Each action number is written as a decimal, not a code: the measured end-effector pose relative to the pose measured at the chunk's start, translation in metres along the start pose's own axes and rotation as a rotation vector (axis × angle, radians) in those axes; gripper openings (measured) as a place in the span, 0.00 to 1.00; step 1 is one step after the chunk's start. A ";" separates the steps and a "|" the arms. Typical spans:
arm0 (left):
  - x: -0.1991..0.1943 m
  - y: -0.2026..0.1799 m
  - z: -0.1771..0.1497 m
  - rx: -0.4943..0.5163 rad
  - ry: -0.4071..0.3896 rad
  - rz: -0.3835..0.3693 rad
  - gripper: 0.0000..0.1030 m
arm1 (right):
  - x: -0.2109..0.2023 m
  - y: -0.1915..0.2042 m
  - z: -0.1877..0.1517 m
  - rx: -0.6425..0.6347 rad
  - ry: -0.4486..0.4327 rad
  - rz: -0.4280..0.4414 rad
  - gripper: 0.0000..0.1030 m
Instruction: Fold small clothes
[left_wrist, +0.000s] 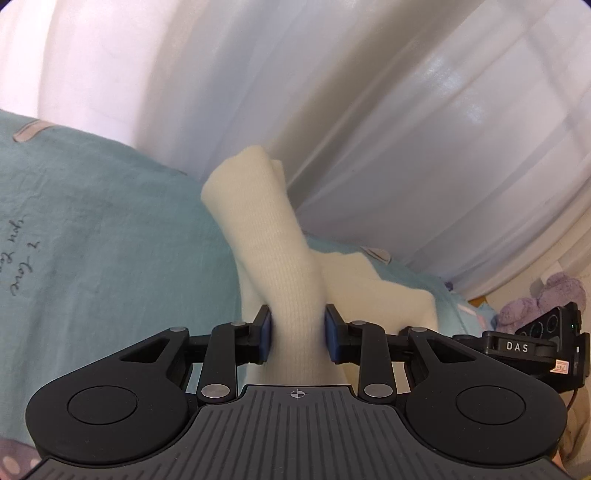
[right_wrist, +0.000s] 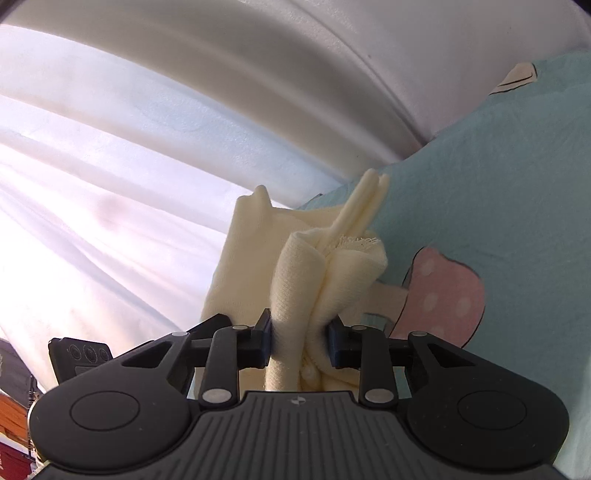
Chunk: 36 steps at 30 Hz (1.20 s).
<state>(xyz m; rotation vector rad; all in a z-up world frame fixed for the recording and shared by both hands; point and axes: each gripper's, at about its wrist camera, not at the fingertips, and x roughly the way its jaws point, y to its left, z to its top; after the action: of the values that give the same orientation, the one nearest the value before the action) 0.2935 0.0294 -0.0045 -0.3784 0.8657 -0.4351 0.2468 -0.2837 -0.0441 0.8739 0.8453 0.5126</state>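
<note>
A small cream knitted garment (left_wrist: 269, 236) is held up off a teal bedsheet (left_wrist: 92, 221). My left gripper (left_wrist: 297, 334) is shut on a bunched part of it, and the cloth rises between the blue pads. More of the garment (left_wrist: 373, 288) trails to the right over the sheet. In the right wrist view my right gripper (right_wrist: 300, 341) is shut on another bunched, folded part of the garment (right_wrist: 306, 266), with a frayed hem and ribbed edge sticking up. The other gripper (left_wrist: 517, 347) shows at the right of the left wrist view.
The teal sheet (right_wrist: 498, 177) has a pink mushroom print (right_wrist: 443, 295) and dark script. White sheer curtains (left_wrist: 424, 129) hang behind the bed. A purple plush toy (left_wrist: 546, 295) sits at the far right. Stacked orange items (right_wrist: 11, 413) show at the lower left.
</note>
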 end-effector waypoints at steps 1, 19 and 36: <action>-0.008 -0.002 -0.004 0.008 -0.002 0.018 0.31 | 0.000 0.004 -0.006 -0.007 0.008 0.007 0.26; -0.048 0.002 -0.056 -0.024 0.045 0.128 0.31 | -0.003 0.038 -0.067 -0.059 0.093 -0.089 0.26; -0.037 0.012 -0.065 -0.043 0.055 0.266 0.38 | -0.004 0.061 -0.085 -0.414 -0.079 -0.477 0.40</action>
<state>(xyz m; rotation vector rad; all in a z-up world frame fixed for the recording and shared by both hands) 0.2235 0.0494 -0.0246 -0.2865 0.9656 -0.1824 0.1717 -0.2137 -0.0232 0.2932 0.8037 0.2167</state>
